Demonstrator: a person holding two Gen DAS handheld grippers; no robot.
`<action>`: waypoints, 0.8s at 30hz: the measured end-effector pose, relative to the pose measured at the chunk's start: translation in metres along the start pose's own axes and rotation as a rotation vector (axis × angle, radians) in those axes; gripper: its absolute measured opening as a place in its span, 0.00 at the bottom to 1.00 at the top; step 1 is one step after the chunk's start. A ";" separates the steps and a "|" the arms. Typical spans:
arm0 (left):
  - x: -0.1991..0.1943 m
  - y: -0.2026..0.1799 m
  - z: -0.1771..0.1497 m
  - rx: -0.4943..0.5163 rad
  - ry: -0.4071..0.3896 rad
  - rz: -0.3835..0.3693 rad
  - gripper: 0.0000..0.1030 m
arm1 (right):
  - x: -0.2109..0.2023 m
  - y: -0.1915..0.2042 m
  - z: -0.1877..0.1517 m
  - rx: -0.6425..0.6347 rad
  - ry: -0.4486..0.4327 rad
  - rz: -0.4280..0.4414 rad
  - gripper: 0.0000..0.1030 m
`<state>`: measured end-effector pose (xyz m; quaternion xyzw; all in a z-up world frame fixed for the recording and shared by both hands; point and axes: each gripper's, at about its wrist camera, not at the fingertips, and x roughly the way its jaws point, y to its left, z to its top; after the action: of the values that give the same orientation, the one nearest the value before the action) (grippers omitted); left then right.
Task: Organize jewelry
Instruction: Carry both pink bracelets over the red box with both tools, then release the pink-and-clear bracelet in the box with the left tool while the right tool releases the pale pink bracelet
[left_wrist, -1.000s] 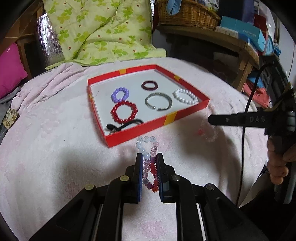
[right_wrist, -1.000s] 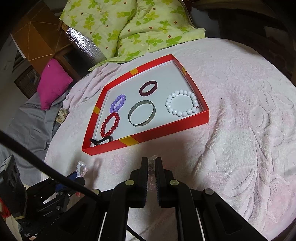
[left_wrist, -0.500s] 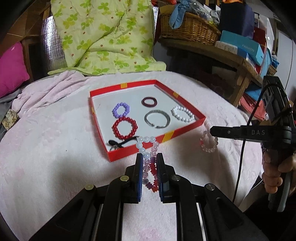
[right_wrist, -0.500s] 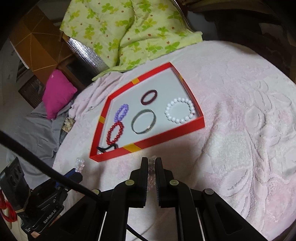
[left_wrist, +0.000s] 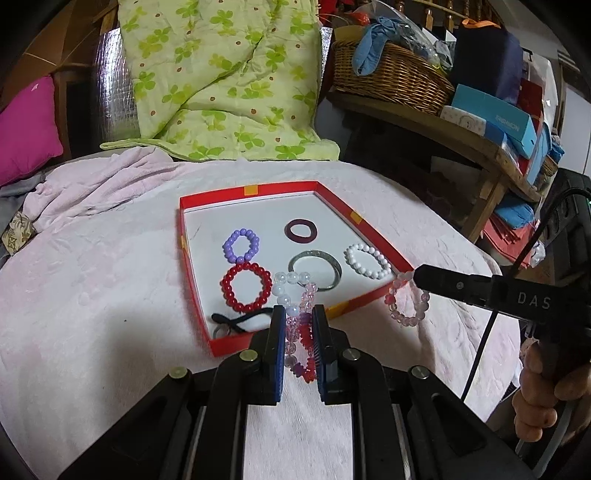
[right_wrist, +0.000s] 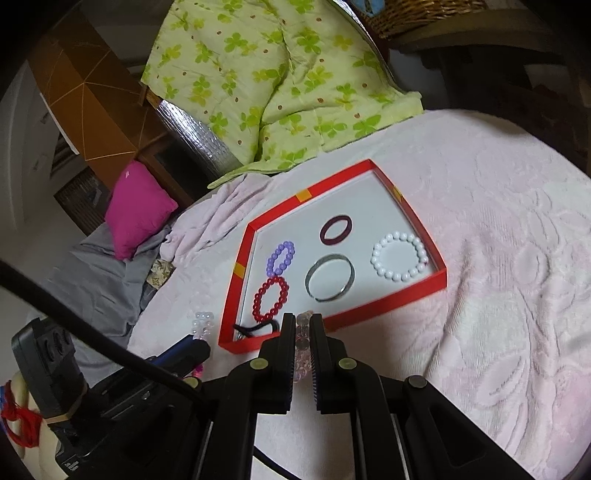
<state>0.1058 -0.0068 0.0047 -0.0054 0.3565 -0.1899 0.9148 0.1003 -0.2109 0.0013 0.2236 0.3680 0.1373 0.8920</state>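
1. Both grippers had been raised and carried toward the red tray (left_wrist: 195, 280) since the earlier frames; the pink bead bracelet (left_wrist: 406, 302), previously seen low over the blanket (left_wrist: 92, 295), was now hung just beside the tray's near right corner.
2. The left gripper (left_wrist: 298, 332) was closed on a bundle of bracelets (left_wrist: 295, 295) (clear, pink and red beads), which was held above the tray's near edge.
3. The right gripper (right_wrist: 303, 336) was closed on the pink bead bracelet, which was suspended from its fingertips in front of the tray's near edge.
4. Tray contents were recorded as follows:
   - a purple bead bracelet (left_wrist: 241, 244) and a red bead bracelet (left_wrist: 246, 287) along the left side, touching each other;
   - a dark maroon ring (left_wrist: 300, 231) toward the far edge;
   - a metal bangle (left_wrist: 314, 268) at the centre;
   - a white bead bracelet (left_wrist: 367, 260) against the right wall;
   - a black hair tie (left_wrist: 240, 319) at the near left corner.
5. Progress was judged as well advanced: six items were already placed in the tray, and no loose jewelry was seen on the blanket.
6. Remaining work was judged to be the release of the two held loads into the tray.
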 end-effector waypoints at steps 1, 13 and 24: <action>0.003 0.001 0.001 -0.004 0.002 -0.001 0.14 | 0.002 0.001 0.002 -0.006 -0.007 -0.008 0.08; 0.050 0.000 0.026 0.002 0.012 -0.036 0.14 | 0.040 -0.012 0.049 0.035 -0.049 -0.019 0.08; 0.092 0.005 0.041 -0.001 0.075 0.019 0.14 | 0.100 -0.027 0.080 0.125 -0.012 -0.027 0.08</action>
<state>0.1962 -0.0392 -0.0250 0.0045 0.3906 -0.1810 0.9026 0.2288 -0.2177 -0.0214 0.2747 0.3736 0.1004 0.8803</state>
